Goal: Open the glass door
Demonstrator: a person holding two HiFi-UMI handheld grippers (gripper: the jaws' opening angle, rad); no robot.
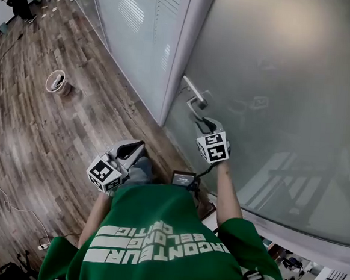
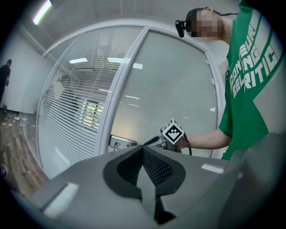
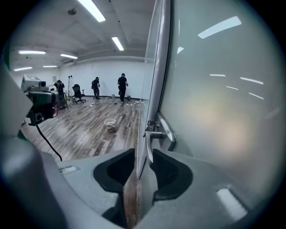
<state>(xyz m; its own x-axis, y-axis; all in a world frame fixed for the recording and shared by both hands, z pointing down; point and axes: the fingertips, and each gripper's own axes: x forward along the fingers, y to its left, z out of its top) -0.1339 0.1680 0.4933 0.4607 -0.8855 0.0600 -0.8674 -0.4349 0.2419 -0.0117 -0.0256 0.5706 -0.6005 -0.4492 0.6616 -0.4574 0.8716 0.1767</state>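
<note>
The frosted glass door fills the right of the head view, with its metal lever handle at its left edge. My right gripper sits just below that handle and points down at it. In the right gripper view the jaws of the right gripper stand a little apart, open. The handle lever and the door's edge run between them, and I cannot see the pads pressing on them. My left gripper hangs apart from the door at my left side. The left gripper is shut on nothing.
A glass wall panel with blinds adjoins the door's frame. A white bucket stands on the wood floor, and a thin cable lies there too. People stand far back in the room.
</note>
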